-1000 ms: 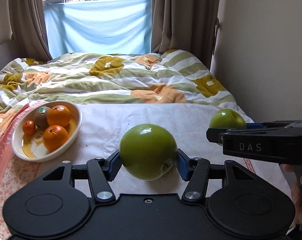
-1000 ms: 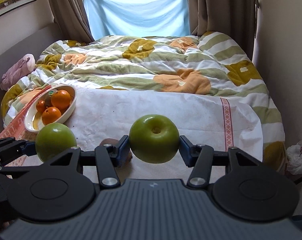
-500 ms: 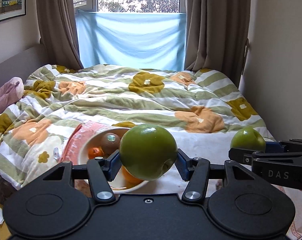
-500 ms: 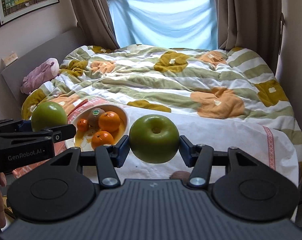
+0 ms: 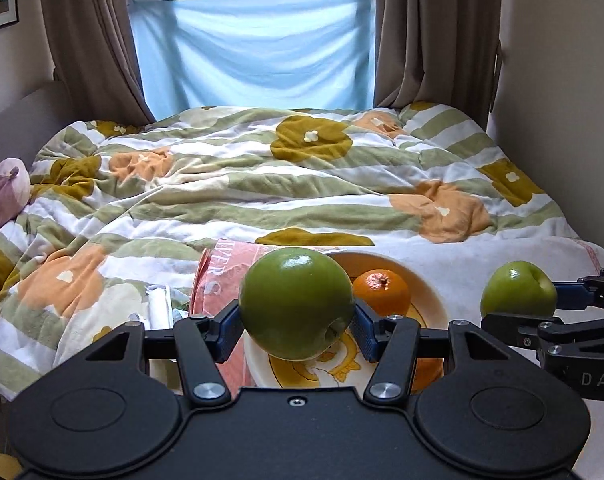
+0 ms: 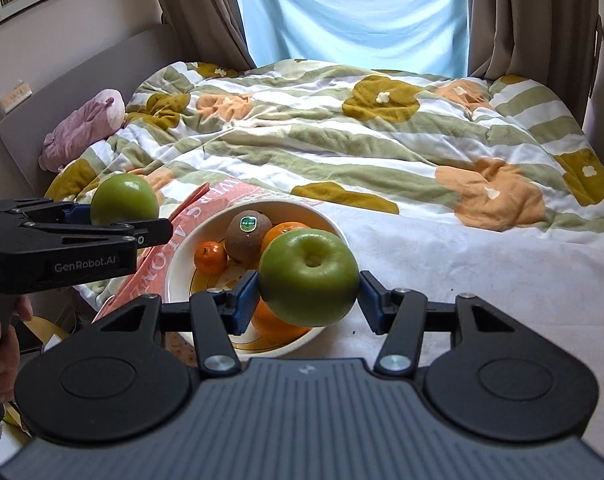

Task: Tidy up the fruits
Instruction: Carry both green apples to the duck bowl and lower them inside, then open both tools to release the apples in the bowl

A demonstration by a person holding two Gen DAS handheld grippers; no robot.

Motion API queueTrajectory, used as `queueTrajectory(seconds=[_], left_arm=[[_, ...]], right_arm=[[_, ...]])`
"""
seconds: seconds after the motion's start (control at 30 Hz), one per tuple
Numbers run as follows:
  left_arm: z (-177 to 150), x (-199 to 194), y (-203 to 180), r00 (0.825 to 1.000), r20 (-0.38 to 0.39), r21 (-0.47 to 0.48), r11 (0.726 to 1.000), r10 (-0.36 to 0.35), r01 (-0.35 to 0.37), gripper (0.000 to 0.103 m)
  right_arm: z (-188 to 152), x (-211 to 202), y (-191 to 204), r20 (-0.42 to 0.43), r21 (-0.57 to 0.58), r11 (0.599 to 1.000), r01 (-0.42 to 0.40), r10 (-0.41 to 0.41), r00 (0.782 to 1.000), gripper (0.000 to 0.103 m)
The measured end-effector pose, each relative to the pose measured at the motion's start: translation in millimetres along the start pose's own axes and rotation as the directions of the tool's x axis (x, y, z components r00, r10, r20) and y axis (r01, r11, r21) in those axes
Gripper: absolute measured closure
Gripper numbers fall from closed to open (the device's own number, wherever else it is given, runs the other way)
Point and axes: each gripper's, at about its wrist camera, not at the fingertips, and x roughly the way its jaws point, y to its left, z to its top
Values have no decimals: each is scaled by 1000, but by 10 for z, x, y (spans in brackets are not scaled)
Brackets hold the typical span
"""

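My left gripper [image 5: 297,330] is shut on a green apple [image 5: 293,296], held above the left part of a white bowl [image 5: 432,300] that has an orange [image 5: 382,292] in it. To its right, my right gripper [image 5: 538,302] carries a second green apple [image 5: 516,290]. In the right wrist view, the right gripper [image 6: 308,300] is shut on that apple [image 6: 308,272] above the bowl [image 6: 181,252], which holds a kiwi [image 6: 247,230], a small orange [image 6: 210,257] and larger oranges partly hidden by the apple. The left gripper [image 6: 117,220] with its apple [image 6: 123,198] is at the left.
The bowl rests on a pink lettered cloth [image 6: 157,264] at the bed's near left corner, with a white towel [image 6: 462,264] to its right. A rumpled flowered quilt [image 6: 342,132] covers the far bed. A purple plush toy [image 6: 81,128] lies by the grey headboard. A hand [image 6: 1,344] grips the left handle.
Both grippers have travelled left across the bed with their apples held. The bowl, earlier off to the left, is now directly beneath them.
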Motion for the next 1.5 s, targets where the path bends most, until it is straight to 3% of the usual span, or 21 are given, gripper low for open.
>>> queueTrajectory(seconds=[0.37,0.8,0.87,0.93,1.33,1.5], left_arm=[[-207,544,128,988,-97,99,986,-122,132,42],[-383,736,24,979,-176,155,979,-102,130,42],[-373,710,21,980,-164,150,980,-109,134,34],[-347,638,32,986,-127,152,980,-107,126,2],[-287,310,250,989,-97,78,990,-113,121,1],[-330,215,353,993,-83,43,996,-80,84,1]], right_arm=[[-75,439,171,-72,12,999,40,-39,997,35],[-128,496,128,-88,-4,1000,13,-13,996,35],[-119,492,117,-91,-11,1000,7,-8,996,35],[-119,482,116,-90,-18,1000,3,-4,996,35],[-19,502,181,-96,-42,999,-14,10,995,35],[85,671,294,-102,-49,998,-36,31,994,35]])
